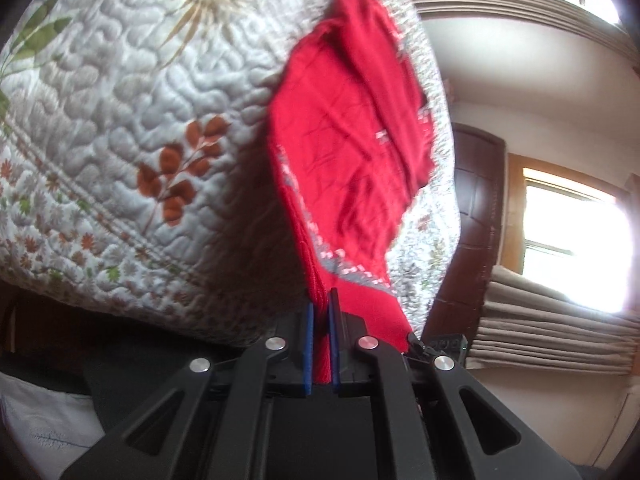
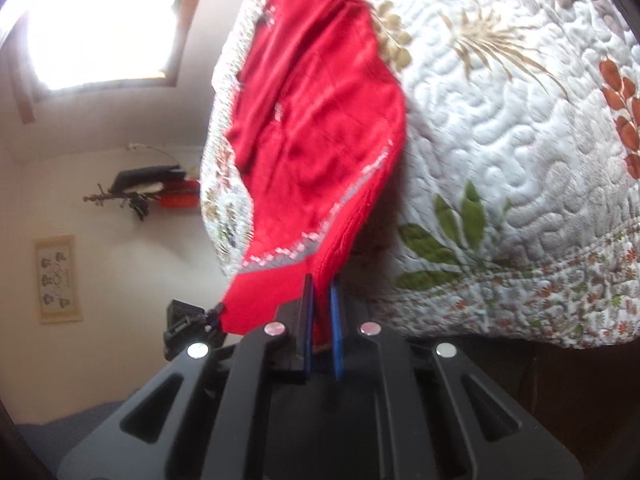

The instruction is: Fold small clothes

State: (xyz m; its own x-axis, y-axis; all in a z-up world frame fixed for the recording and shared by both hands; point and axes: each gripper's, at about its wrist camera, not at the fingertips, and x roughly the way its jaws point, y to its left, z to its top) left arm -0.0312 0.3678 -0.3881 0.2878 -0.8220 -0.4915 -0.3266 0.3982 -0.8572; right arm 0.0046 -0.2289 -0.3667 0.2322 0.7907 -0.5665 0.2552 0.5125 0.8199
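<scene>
Both our left tongs (image 1: pixel 321 304) and right tongs (image 2: pixel 321 292) pinch the red garment's (image 1: pixel 344 120) hem; we should carry it toward twelve o'clock evenly, keeping edges aligned over the quilt (image 1: pixel 120 100).

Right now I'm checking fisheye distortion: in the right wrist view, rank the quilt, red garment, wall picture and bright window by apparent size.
1. quilt
2. red garment
3. bright window
4. wall picture
Nearness and the fisheye distort true sizes.

One red knitted garment (image 1: pixel 352 128) with grey-white patterned band, one white floral quilted bedspread (image 1: pixel 132 92), two black blue-padded grippers (image 1: pixel 321 304) (image 2: pixel 322 292).
</scene>
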